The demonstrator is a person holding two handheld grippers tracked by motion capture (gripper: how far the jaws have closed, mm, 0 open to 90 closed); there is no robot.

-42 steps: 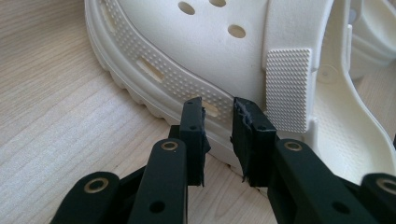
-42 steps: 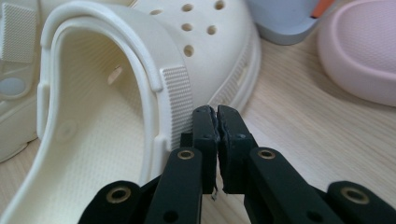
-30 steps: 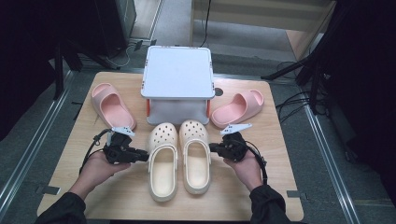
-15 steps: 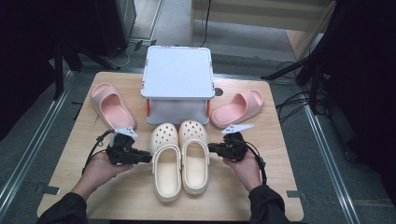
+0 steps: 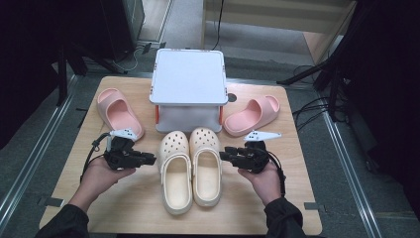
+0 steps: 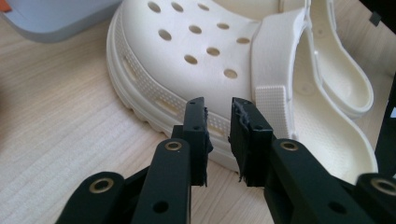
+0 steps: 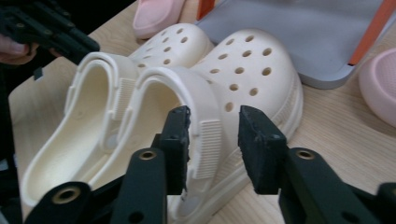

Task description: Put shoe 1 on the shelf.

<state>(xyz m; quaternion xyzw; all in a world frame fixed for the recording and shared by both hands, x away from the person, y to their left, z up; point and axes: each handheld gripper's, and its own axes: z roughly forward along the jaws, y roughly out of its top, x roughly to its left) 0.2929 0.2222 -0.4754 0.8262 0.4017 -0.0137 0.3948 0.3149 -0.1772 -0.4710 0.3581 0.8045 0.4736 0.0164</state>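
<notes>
Two cream clogs lie side by side at the table's middle, toes toward the box: the left clog (image 5: 176,173) (image 6: 187,46) and the right clog (image 5: 205,163) (image 7: 252,70). My left gripper (image 5: 148,158) (image 6: 217,105) is at the left clog's outer sole edge, its jaws a narrow gap apart with nothing between them. On the other side, my right gripper (image 5: 225,155) (image 7: 212,116) is open at the right clog's outer side. The ribbed end of that clog's heel strap (image 7: 208,140) stands between its jaws.
A grey-white lidded box (image 5: 188,87) (image 7: 299,37) stands just behind the clogs' toes. One pink slide (image 5: 119,111) lies at the left and another pink slide (image 5: 250,115) (image 7: 378,84) at the right. Bare wood table (image 5: 119,203) stretches along the front.
Both grippers have edged inward to the outer sides of the clogs, the left one more. The clogs have barely shifted.
</notes>
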